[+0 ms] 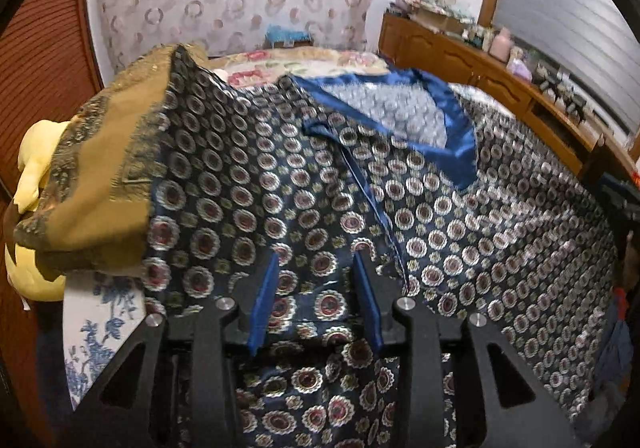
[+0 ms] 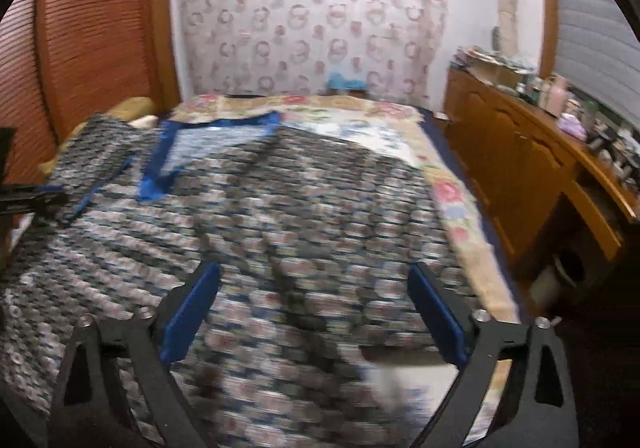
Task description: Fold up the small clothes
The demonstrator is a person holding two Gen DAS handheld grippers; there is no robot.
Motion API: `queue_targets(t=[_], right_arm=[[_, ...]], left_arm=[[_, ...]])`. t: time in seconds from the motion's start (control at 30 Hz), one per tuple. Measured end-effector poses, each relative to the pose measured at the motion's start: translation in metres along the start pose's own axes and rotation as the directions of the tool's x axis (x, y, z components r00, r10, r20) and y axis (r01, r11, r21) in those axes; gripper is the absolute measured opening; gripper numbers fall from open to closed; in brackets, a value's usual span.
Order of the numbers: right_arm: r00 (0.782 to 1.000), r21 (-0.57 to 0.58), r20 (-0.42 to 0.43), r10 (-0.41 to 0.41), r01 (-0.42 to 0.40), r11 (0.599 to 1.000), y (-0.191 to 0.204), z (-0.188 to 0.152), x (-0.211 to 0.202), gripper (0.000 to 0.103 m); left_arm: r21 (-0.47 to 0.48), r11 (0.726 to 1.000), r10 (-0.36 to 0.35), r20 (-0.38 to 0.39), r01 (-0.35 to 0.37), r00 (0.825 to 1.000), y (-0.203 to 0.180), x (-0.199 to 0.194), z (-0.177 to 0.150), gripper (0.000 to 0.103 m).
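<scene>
Garment: dark blue jacket (image 1: 460, 232) with round medallions and shiny blue collar, spread flat on the bed (image 2: 448, 183).
Left hand-held gripper (image 1: 316, 300): fingers apart over the jacket.
Right hand-held gripper (image 2: 316, 312): fingers wide apart.
Room: wooden cabinet (image 2: 532, 167) right of the bed.

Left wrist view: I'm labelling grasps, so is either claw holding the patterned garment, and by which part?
Nothing is held. The left claw stands open over the patterned garment, pads apart. The right claw is wide open above it too.
</scene>
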State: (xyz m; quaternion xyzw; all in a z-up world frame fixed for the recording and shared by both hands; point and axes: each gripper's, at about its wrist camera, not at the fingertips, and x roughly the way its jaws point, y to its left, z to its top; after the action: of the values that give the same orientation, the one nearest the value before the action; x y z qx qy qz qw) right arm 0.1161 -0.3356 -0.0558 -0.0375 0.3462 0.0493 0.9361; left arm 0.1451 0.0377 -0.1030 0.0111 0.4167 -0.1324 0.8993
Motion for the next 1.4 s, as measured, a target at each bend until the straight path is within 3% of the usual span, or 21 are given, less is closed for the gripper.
queue_targets(t=[0.17, 0.33, 0.63, 0.77, 0.93, 1.1, 1.33, 1.4], right_arm=[[0.999, 0.045, -0.038, -0.035, 0.037, 0.998, -0.038, -0.006, 0.004, 0.074], [0.996, 0.090, -0.080, -0.038, 0.045, 0.995, -0.065, -0.013, 0.007, 0.072], [0.989, 0.120, -0.146, -0.020, 0.038, 0.992, -0.084, -0.027, 0.020, 0.070], [0.987, 0.140, -0.162, -0.006, 0.029, 0.990, -0.091, -0.031, 0.021, 0.068], [0.985, 0.169, -0.172, 0.031, -0.001, 0.986, -0.098, -0.036, 0.021, 0.064], [0.984, 0.158, -0.170, 0.046, -0.019, 0.987, -0.097, -0.036, 0.018, 0.044], [0.985, 0.034, -0.168, -0.036, 0.042, 0.999, -0.082, -0.034, 0.013, 0.025], [0.984, -0.002, -0.164, -0.069, 0.070, 0.998, -0.079, -0.034, 0.012, 0.015]], left_arm=[[0.015, 1.000, 0.018, -0.030, -0.018, 0.999, -0.008, 0.012, -0.001, 0.037], [0.027, 0.999, 0.032, -0.022, -0.031, 0.999, -0.010, 0.014, -0.002, 0.037], [0.055, 0.998, 0.016, -0.024, -0.015, 1.000, -0.019, 0.019, 0.001, 0.045], [0.069, 0.998, -0.009, -0.030, 0.011, 1.000, -0.024, 0.020, 0.002, 0.057], [0.091, 0.996, -0.007, -0.032, 0.009, 0.999, -0.030, 0.022, 0.002, 0.058], [0.090, 0.996, -0.005, -0.032, 0.008, 0.999, -0.029, 0.021, 0.002, 0.059], [0.088, 0.996, -0.004, -0.032, 0.007, 0.999, -0.028, 0.021, 0.003, 0.060], [0.087, 0.996, -0.003, -0.032, 0.006, 0.999, -0.027, 0.021, 0.003, 0.060]])
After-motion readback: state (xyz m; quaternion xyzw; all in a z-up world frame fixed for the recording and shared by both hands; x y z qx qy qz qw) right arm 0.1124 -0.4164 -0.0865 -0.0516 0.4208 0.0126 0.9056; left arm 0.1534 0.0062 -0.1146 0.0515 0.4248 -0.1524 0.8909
